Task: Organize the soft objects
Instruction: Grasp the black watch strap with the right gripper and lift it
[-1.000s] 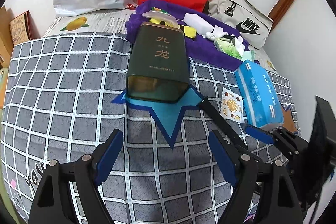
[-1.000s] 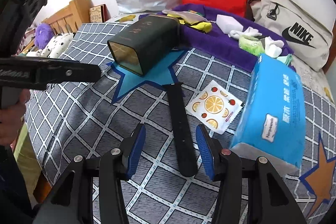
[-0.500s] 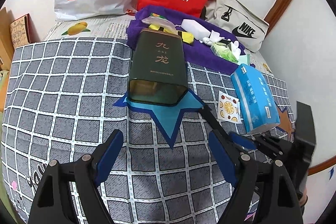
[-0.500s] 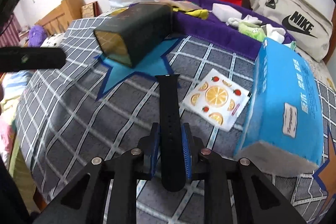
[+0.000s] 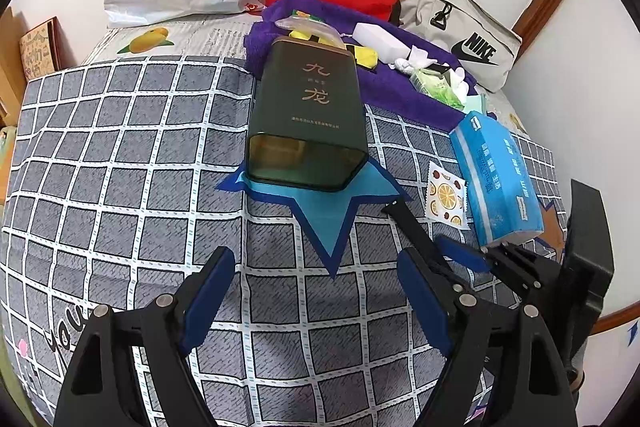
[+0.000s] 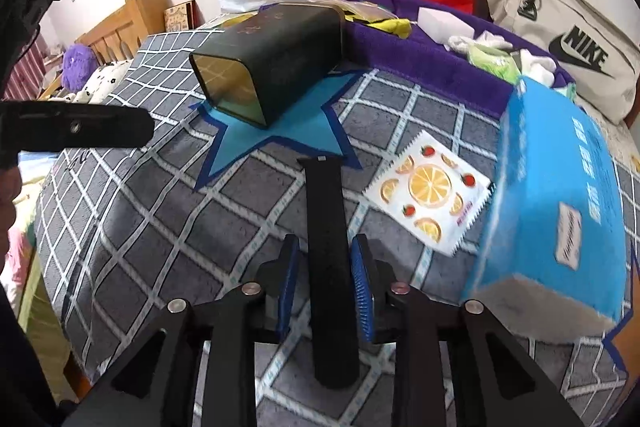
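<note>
Jaws of the right gripper (image 6: 324,283) have just reopened slightly, straddling the black strap (image 6: 326,227) without pressing it.

A second ago the right hand-held gripper (image 6: 325,279) stood with its jaws wide apart just short of the black strap (image 6: 326,247), whose near end lay between the open pads. It then advanced along the strap and closed snugly on it. Its jaws have since been opening again (a narrow gap shows on each side between strap and pads), with the strap lying between them on the bed cover (image 6: 160,227). In the left wrist view, the right hand-held gripper (image 5: 460,249) has shifted from beside the blue tissue pack (image 5: 500,179) to over the strap (image 5: 412,227).
</note>
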A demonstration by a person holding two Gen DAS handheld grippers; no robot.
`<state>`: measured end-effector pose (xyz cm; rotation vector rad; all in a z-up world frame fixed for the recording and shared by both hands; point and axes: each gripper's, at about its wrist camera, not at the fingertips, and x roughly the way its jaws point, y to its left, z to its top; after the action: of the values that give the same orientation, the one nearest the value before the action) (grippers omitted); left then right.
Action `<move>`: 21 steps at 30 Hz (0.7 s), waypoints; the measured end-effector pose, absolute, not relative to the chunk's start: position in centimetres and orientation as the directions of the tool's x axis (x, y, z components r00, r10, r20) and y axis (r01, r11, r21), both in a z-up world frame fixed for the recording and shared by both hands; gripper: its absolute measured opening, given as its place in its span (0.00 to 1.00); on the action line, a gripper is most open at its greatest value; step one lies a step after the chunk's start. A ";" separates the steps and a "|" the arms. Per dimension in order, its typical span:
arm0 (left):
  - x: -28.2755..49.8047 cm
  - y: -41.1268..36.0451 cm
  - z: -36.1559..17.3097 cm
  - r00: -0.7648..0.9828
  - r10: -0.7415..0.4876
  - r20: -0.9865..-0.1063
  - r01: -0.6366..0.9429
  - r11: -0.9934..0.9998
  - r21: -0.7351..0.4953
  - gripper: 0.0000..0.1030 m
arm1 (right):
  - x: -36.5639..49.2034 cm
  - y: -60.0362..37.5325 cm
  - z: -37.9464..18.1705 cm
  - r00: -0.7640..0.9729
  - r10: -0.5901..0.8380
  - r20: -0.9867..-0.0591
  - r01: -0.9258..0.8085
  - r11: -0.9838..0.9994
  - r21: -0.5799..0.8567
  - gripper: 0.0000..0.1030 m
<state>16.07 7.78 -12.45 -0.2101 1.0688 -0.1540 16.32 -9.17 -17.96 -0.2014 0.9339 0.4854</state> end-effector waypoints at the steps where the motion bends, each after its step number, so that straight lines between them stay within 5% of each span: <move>1: 16.1 7.8 -12.5 0.472 -0.225 -0.853 0.022 0.970 -0.244 0.80 | 16.5 -8.9 -18.0 0.504 0.310 -0.806 -0.488 0.873 0.031 0.30; 5: 16.1 7.6 -12.7 0.465 -0.223 -0.857 0.020 0.970 -0.242 0.80 | 16.6 -9.0 -18.1 0.516 0.322 -0.793 -0.505 0.863 0.022 0.20; 21: 17.0 1.0 -13.6 0.462 -0.314 -0.829 0.187 0.949 -0.255 0.80 | 11.4 -15.2 -15.5 0.502 0.356 -0.788 -0.490 0.868 0.081 0.20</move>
<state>17.04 1.00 -13.59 -0.1347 1.0465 -0.3087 11.38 -15.24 -15.51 -0.1607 0.9113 0.5135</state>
